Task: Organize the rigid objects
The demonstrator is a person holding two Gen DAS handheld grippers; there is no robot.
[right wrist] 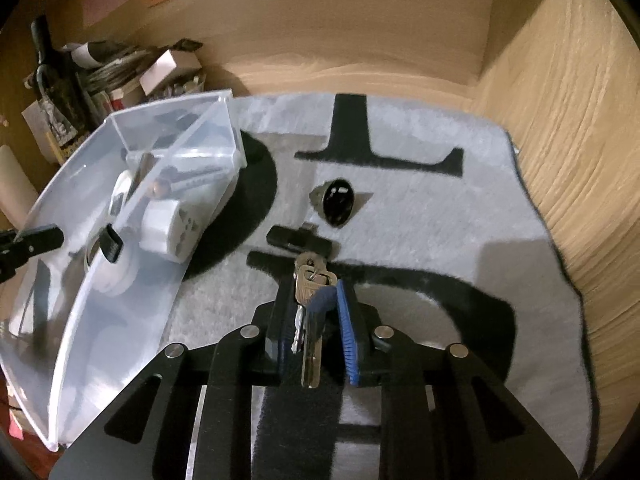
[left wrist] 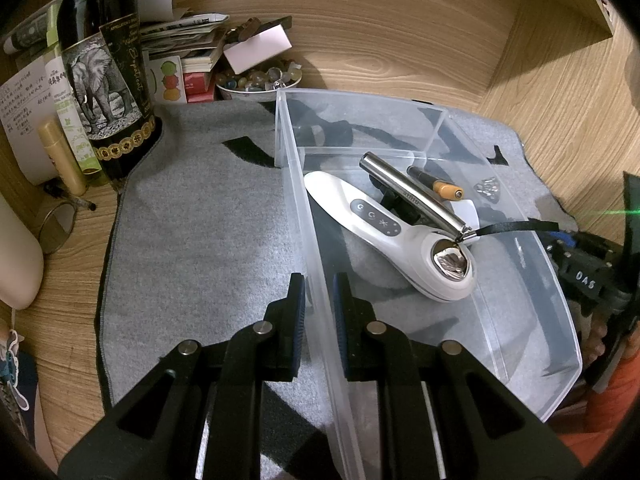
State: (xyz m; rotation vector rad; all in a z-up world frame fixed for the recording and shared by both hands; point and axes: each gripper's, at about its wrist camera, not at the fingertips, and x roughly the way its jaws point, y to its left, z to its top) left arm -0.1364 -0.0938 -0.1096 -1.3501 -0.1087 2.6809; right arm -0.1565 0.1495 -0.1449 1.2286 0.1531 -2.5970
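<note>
The clear plastic bin [left wrist: 532, 292] filled the frame's right, steadied by the left gripper [left wrist: 319, 292] clenched on its wall; lower centre, the right gripper [right wrist: 316, 300] pinched the keys [right wrist: 309, 280], presumably bin-bound.

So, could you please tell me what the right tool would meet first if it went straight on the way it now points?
The right tool, shut on the keys, points down at the mat. Straight ahead, it would probably meet the black stick just past the keys; depth is unclear.
</note>
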